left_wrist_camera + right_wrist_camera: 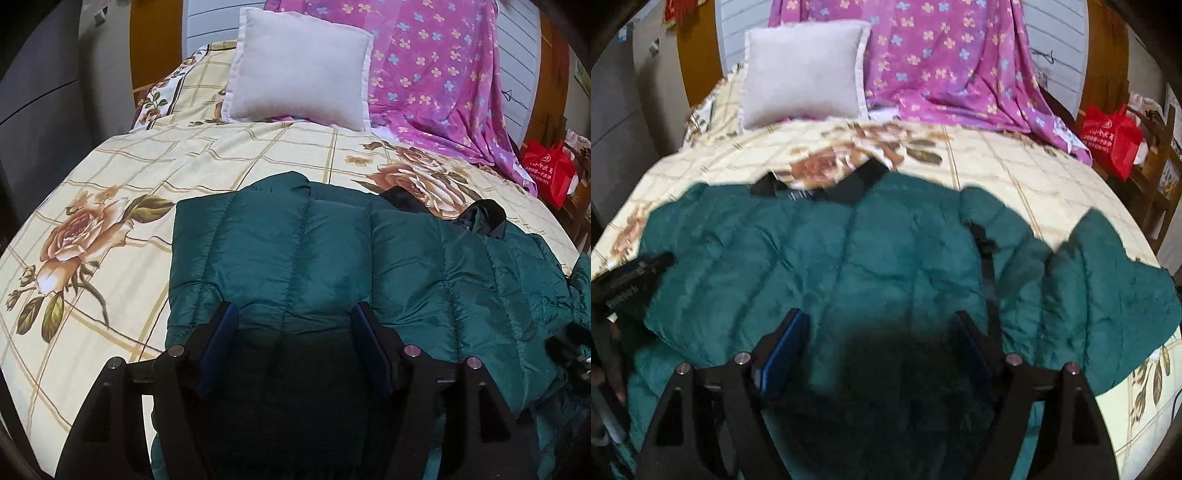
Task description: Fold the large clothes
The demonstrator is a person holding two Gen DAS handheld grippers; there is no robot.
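A teal quilted puffer jacket (314,251) lies spread across the bed, its black collar (484,214) toward the right. In the right wrist view the jacket (849,258) fills the middle, with a sleeve (1108,288) hanging out to the right. My left gripper (293,314) is open, its fingers wide apart just above the jacket's near left part. My right gripper (879,325) is open above the jacket's near middle. The left gripper also shows at the left edge of the right wrist view (631,277). The right wrist view is blurred.
The bed has a cream floral quilt cover (110,184). A pale pillow (299,66) and a purple flowered sheet (443,74) lie at the head. A red bag (550,170) sits on a wooden stand right of the bed.
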